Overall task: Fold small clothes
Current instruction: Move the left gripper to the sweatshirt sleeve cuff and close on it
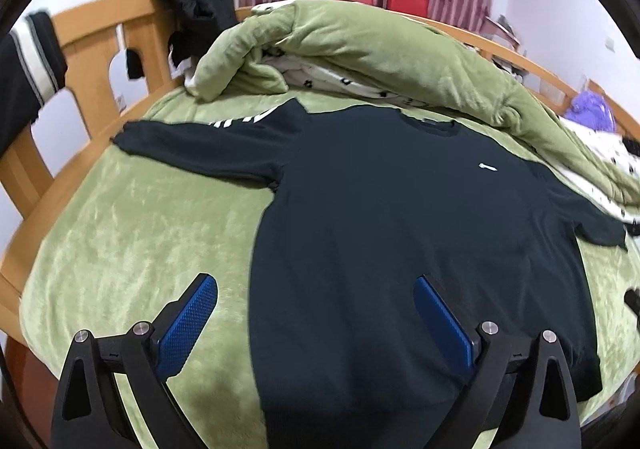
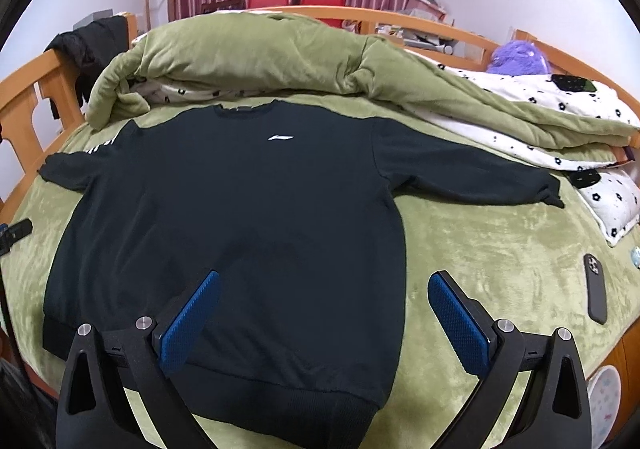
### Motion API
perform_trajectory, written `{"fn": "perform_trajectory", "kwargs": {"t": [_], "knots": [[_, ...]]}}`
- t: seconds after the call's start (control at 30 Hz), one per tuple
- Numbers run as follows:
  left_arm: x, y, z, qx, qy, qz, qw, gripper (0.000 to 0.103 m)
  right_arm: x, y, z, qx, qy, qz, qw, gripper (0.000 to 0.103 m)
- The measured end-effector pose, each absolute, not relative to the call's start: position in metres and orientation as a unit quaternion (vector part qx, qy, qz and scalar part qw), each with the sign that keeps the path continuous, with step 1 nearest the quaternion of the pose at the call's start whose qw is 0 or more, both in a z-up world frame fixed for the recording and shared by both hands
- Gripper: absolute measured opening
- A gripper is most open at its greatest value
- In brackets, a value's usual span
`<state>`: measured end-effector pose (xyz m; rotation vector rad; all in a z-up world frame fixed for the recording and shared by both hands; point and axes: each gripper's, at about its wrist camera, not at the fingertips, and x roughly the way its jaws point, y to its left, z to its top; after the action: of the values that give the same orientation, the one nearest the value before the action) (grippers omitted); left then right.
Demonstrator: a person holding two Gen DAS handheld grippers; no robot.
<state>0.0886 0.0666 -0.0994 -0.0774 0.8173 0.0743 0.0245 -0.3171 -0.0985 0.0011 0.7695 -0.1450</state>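
Sweatshirt (image 1: 400, 229), dark knit, flat on plush green bedspread (image 1: 120, 249), collar toward rumpled quilt (image 1: 360, 45), ribbed hem nearest, sleeves spread sideways. Left gripper (image 1: 316, 301) and right gripper (image 2: 324, 297) gape wide, empty, above the hem. Only the right view shows a phone (image 2: 596, 289) on the bedspread.

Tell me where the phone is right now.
The phone shows only in the right wrist view, lying on the green bed cover near the right edge, beyond the sweatshirt and its right sleeve.
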Motion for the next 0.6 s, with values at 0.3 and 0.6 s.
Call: {"fn": "perform_trajectory", "kwargs": {"t": [0.3,0.6], "knots": [[0.133,0.138,-0.101,-0.079,0.402,0.096,0.907,0.095,0.053,-0.313,-0.106,0.008,0.377,-0.031,0.926,0.094],[0.19,0.195,-0.103,-0.057,0.402,0.128,0.905,0.095,0.113,-0.29,-0.09,0.03,0.362,0.008,0.932,0.088]]}}
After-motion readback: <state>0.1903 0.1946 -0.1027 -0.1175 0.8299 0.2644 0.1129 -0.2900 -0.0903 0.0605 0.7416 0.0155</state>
